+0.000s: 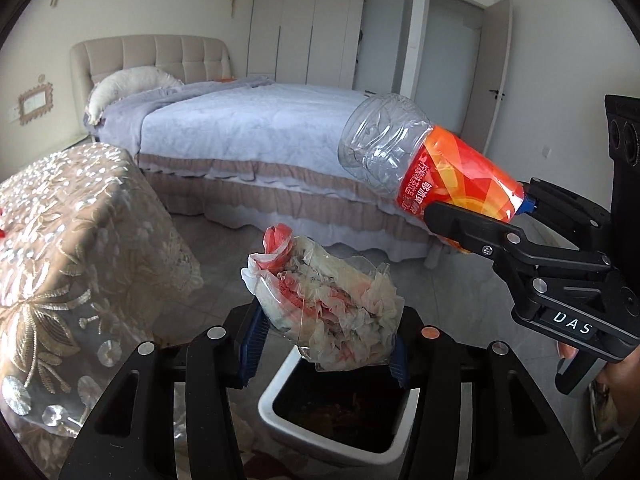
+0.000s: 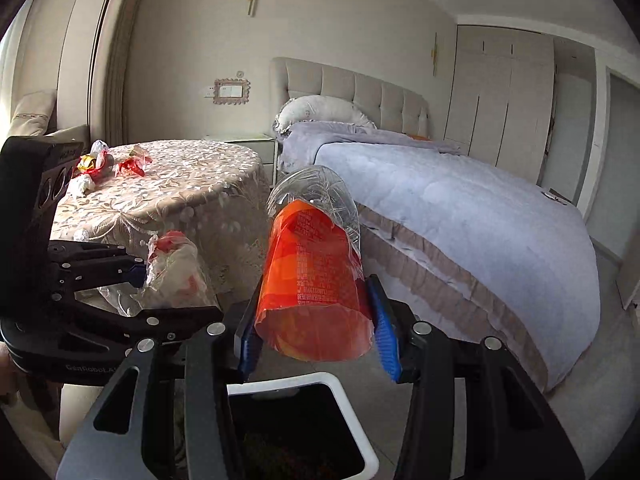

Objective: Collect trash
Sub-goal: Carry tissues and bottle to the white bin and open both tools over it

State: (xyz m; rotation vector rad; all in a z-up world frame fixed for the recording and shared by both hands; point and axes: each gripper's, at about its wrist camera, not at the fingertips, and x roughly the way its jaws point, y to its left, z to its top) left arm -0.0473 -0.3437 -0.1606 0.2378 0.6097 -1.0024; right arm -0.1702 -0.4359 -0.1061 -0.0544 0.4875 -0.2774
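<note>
My left gripper [image 1: 325,338] is shut on a crumpled wad of clear and red-white plastic bags [image 1: 320,292], held just above the white-rimmed trash bin [image 1: 267,404]. My right gripper [image 2: 316,336] is shut on an empty plastic bottle [image 2: 316,264] with an orange label, its clear base pointing away from me. In the left wrist view the right gripper [image 1: 486,216] holds the bottle [image 1: 424,160] at the right, higher than the bin. In the right wrist view the left gripper [image 2: 176,280] with the bag wad [image 2: 176,276] is at the left, and the bin [image 2: 348,400] lies below.
A round table [image 2: 180,184] under a lace cloth stands at the left and carries several more red and white wrappers [image 2: 108,164]. A bed [image 2: 460,216] with a lilac quilt fills the right side. Grey tiled floor [image 1: 224,240] lies between the table, the bed and the bin.
</note>
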